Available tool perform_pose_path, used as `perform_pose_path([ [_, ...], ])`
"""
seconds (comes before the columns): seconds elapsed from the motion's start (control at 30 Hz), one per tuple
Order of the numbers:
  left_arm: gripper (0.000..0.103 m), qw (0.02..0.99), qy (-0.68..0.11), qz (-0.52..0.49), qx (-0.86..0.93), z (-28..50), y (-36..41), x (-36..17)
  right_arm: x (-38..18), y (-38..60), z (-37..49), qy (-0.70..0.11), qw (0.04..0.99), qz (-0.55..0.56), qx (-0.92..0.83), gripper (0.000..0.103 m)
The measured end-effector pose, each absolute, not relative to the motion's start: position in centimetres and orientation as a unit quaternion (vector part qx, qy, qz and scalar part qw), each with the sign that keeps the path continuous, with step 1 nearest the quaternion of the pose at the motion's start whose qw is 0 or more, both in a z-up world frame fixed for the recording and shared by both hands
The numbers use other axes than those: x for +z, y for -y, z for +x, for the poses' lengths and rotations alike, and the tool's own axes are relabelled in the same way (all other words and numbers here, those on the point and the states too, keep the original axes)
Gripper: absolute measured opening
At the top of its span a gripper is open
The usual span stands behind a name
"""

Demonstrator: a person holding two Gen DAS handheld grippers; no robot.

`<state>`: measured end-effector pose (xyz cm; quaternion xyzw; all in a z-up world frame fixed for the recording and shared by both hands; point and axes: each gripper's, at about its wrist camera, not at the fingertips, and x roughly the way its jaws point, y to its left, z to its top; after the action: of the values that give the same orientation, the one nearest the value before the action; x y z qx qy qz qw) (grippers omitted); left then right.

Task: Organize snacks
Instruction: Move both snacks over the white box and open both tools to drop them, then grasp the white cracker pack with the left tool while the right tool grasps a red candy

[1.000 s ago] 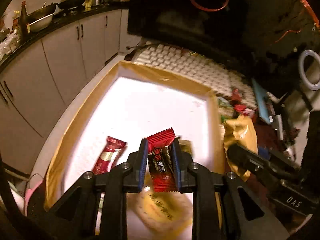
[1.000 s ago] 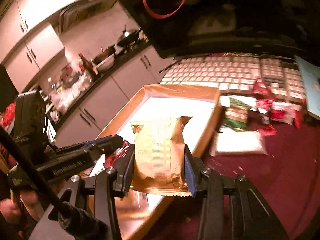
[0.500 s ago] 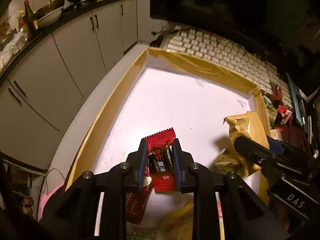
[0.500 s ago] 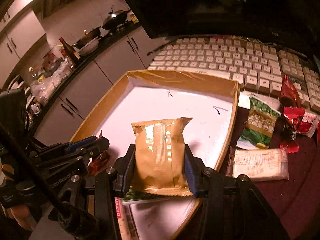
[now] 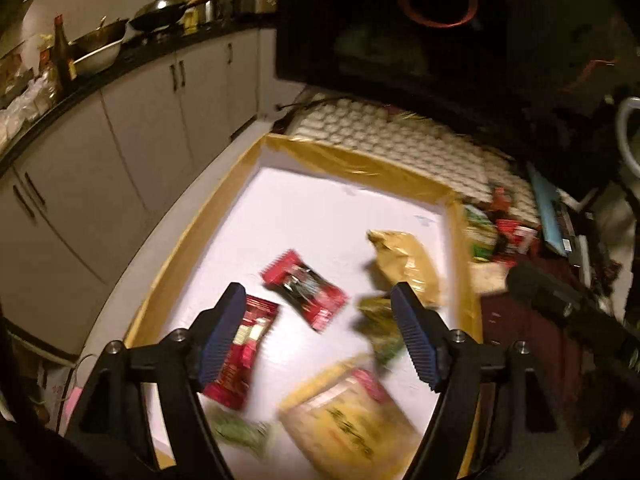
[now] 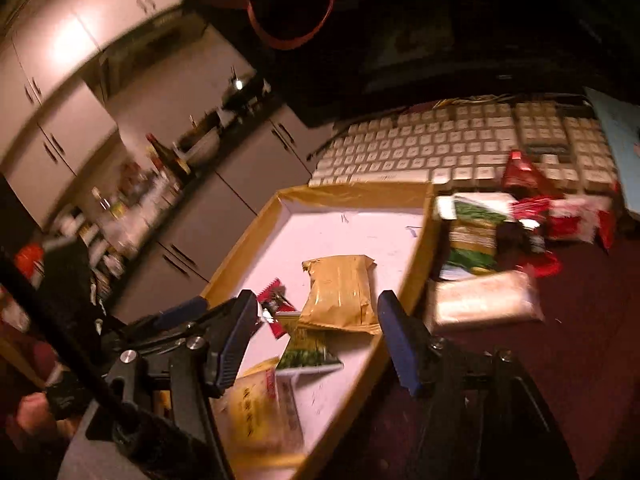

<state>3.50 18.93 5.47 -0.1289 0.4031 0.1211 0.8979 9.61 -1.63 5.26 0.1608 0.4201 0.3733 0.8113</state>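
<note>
A shallow white tray with a tan rim (image 5: pixel 352 160) (image 6: pixel 360 192) holds several snacks. A small red packet (image 5: pixel 304 290) (image 6: pixel 274 306) lies on the tray floor, free of my left gripper (image 5: pixel 318 334), which is open and empty above it. A gold pouch (image 6: pixel 340 292) (image 5: pixel 404 264) lies in the tray, partly over a green packet (image 6: pixel 306 350), free of my right gripper (image 6: pixel 316 340), which is open and empty. A second red packet (image 5: pixel 240 354) and a yellow pack (image 5: pixel 348 420) lie at the tray's near end.
A white keyboard (image 6: pixel 460 148) (image 5: pixel 392 140) lies behind the tray. Loose snacks lie right of the tray on the dark red tabletop: a green packet (image 6: pixel 472 240), red packets (image 6: pixel 560 216), a pale pack (image 6: pixel 484 300). Kitchen cabinets (image 5: pixel 120 136) stand to the left.
Both grippers have opened. The red packet has left the left gripper and the gold pouch has left the right gripper; both now lie in the tray. Both grippers have drawn back.
</note>
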Motion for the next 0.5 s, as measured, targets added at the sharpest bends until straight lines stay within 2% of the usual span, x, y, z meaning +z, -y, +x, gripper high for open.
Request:
perform_pose_path([
  [0.13, 0.076, 0.911, -0.390, -0.120, 0.066, 2.8, -16.0, 7.0, 5.4, 6.6, 9.0, -0.406, 0.827, 0.197, 0.336, 0.062],
  [0.27, 0.076, 0.911, -0.403, -0.081, -0.001, 4.2, -11.7, 7.7, 3.2, 11.3, 9.2, -0.412, 0.833, 0.244, 0.278, 0.063],
  [0.5, 0.076, 0.886, -0.460, 0.054, -0.040, 10.9, -5.1, 5.3, -0.5, 15.3, 9.4, -0.416, 0.835, 0.294, 0.208, 0.062],
])
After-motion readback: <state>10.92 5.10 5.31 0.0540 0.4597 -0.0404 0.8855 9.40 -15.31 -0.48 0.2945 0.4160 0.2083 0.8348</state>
